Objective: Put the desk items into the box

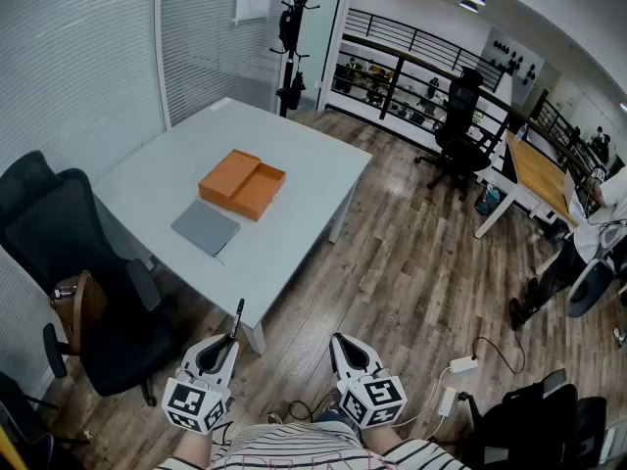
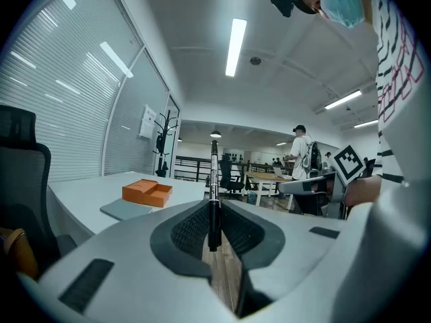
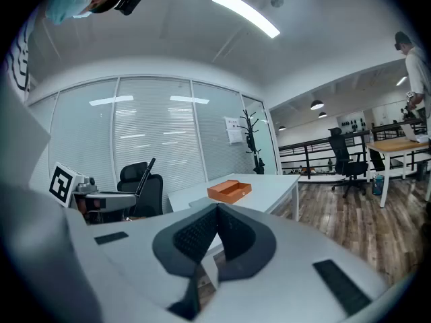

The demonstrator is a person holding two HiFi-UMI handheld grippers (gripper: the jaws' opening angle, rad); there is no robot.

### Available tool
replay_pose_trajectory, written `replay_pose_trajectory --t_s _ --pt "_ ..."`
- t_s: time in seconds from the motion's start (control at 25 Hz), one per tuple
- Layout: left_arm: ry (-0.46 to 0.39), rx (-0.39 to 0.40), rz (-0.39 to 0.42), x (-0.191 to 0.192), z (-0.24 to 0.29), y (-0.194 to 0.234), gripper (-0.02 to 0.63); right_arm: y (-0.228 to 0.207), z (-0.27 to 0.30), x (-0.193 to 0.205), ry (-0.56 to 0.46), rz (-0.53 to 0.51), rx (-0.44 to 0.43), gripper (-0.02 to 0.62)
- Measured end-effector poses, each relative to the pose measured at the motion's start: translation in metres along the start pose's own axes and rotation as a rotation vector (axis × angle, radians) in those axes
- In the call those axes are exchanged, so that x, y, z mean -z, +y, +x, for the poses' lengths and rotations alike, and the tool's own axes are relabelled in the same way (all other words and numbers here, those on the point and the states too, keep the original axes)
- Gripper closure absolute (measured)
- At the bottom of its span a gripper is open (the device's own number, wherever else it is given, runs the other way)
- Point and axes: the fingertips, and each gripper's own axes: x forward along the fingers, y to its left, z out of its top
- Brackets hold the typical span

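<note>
The black pen (image 2: 214, 194) is standing upright between the jaws of the left tool (image 2: 213, 206), which are pressing shut on its lower end. The left gripper view is showing this grip plainly, while the head view is giving only a thin dark stick poking up from that tool. The right tool (image 3: 217, 210) is sitting with its jaws closed together on nothing.

In the head view both tools are hovering low by the person's striped shirt (image 1: 294, 450), over the wooden floor (image 1: 411, 262) and well apart from the surface (image 1: 294, 233). The orange box (image 1: 242, 183) is lying open near the middle of that pale surface, with a flat grey item (image 1: 205, 227), possibly a notebook, just beside it.

A black office chair (image 1: 59, 233) is standing at the surface's left side. A coat stand (image 1: 294, 27) is rising beyond its far edge, next to a glass wall (image 1: 78, 57) covered with blinds.
</note>
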Motion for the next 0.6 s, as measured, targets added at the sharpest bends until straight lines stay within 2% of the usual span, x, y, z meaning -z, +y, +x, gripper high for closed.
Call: replay_pose_trajectory --t_s 0.16,0.36,0.6 --pt "0.009 -0.009 -0.012 0.003 0.011 0.005 0.538 -0.004 0.008 -0.002 -0.020 0.033 -0.036 0.569" --pt "0.014 -0.015 -0.007 0.000 0.043 0.001 0.538 -0.036 0.022 -0.004 -0.005 0.028 -0.043 0.569" --pt "0.014 -0.089 -0.008 -0.009 0.094 0.008 0.538 -0.083 0.054 -0.017 0.009 0.013 -0.099 0.569"
